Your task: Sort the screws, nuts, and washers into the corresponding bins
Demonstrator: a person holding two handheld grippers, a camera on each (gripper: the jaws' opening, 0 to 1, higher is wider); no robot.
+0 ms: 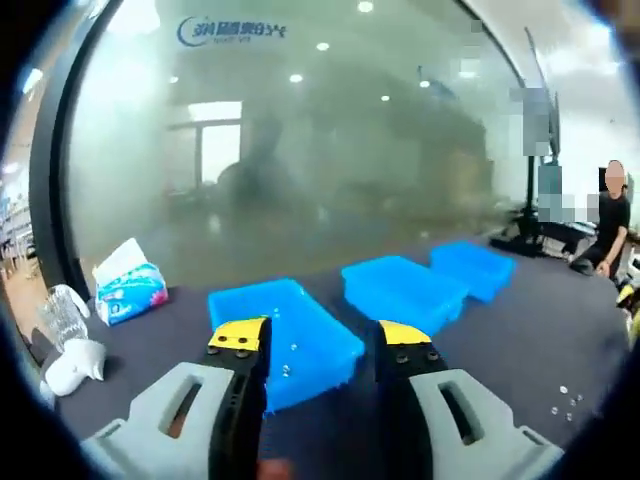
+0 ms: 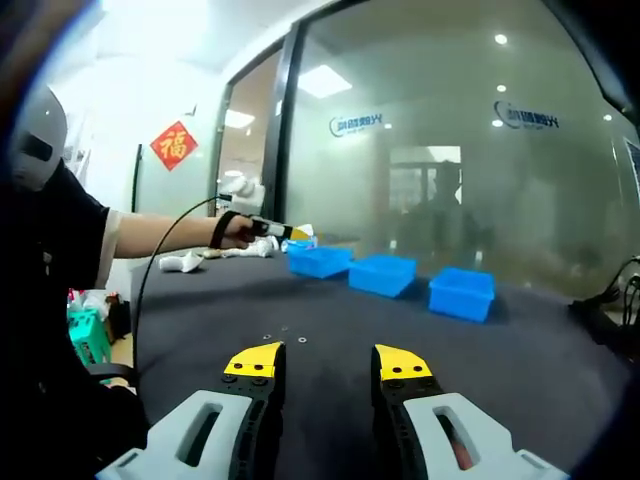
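- As far as both views show, sorting is partly underway: a few small parts sit in the nearest bin (image 1: 285, 335), while loose hardware (image 1: 566, 400) lies on the dark table (image 1: 520, 340) off to the right of the left gripper view.
- Three blue bins in a row on the table: nearest bin holds a few small shiny pieces, type too small to tell. Middle bin (image 1: 402, 290) and far bin (image 1: 473, 267) show no contents I can make out.
- Left gripper (image 1: 325, 345): jaws apart, nothing between them, hovering over the nearest bin's front edge.
- Right gripper (image 2: 325, 365): jaws apart, empty, low over the table and well short of the bins (image 2: 383, 272).
- A few loose pieces (image 2: 285, 333) lie on the table just ahead of the right gripper; likely next pick candidates.
- Right gripper view also catches the person's arm (image 2: 170, 235) reaching toward the first bin.
- Judgement: most of the job is left; loose pieces remain in at least two spots.
- Non-task clutter at the left table edge: tissue pack (image 1: 130, 285), crumpled clear plastic bottle (image 1: 62, 315).
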